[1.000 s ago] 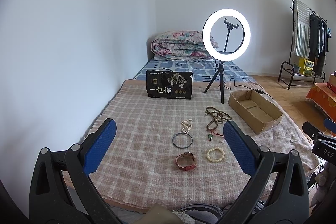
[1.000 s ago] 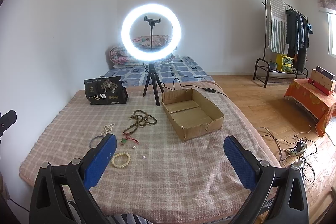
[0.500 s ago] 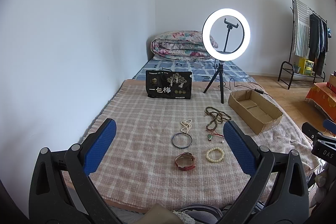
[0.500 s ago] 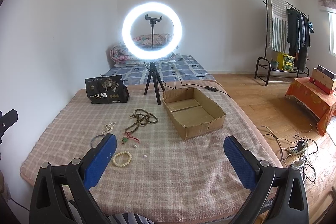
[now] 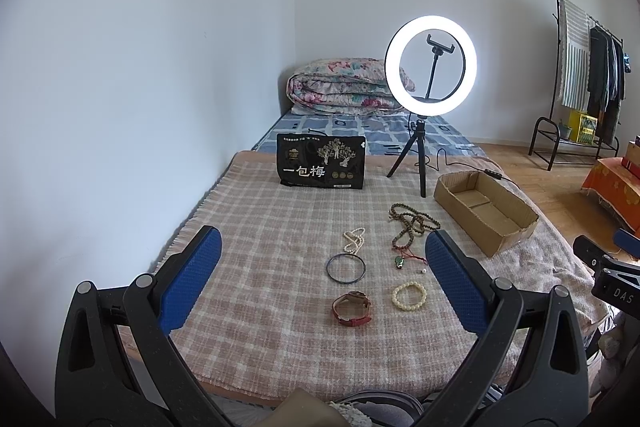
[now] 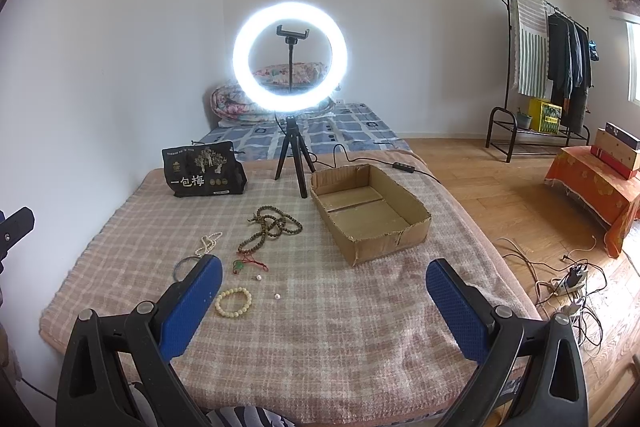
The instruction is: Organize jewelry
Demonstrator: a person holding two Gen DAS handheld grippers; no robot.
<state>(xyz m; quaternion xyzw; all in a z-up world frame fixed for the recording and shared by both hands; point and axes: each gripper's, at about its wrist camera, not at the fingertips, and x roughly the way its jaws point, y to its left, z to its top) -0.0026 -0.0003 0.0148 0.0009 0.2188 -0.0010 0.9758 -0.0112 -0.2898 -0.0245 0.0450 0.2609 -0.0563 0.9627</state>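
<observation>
Jewelry lies spread on a checked blanket [image 5: 256, 227]: a red-strapped watch [image 5: 352, 308], a cream bead bracelet [image 5: 409, 296] [image 6: 234, 301], a dark bangle [image 5: 346, 268], a pearl strand [image 5: 354, 240] [image 6: 209, 242], a brown bead necklace [image 5: 412, 223] [image 6: 272, 227] and a green pendant on red cord [image 5: 402, 259] [image 6: 245, 264]. Two loose pearls [image 6: 267, 287] lie near the bracelet. An empty cardboard box [image 6: 370, 213] [image 5: 486, 213] sits to the right. My left gripper [image 5: 320, 279] and right gripper [image 6: 324, 303] hover open above the blanket's near edge, holding nothing.
A lit ring light on a tripod [image 6: 291, 99] [image 5: 430, 87] and a black printed pouch [image 5: 321, 167] [image 6: 202, 169] stand at the blanket's far side. A folded quilt [image 5: 344, 87] lies behind. Cables and a power strip [image 6: 568, 279] litter the wooden floor right.
Both views have shifted very slightly; the jewelry, box and both grippers' opening look the same.
</observation>
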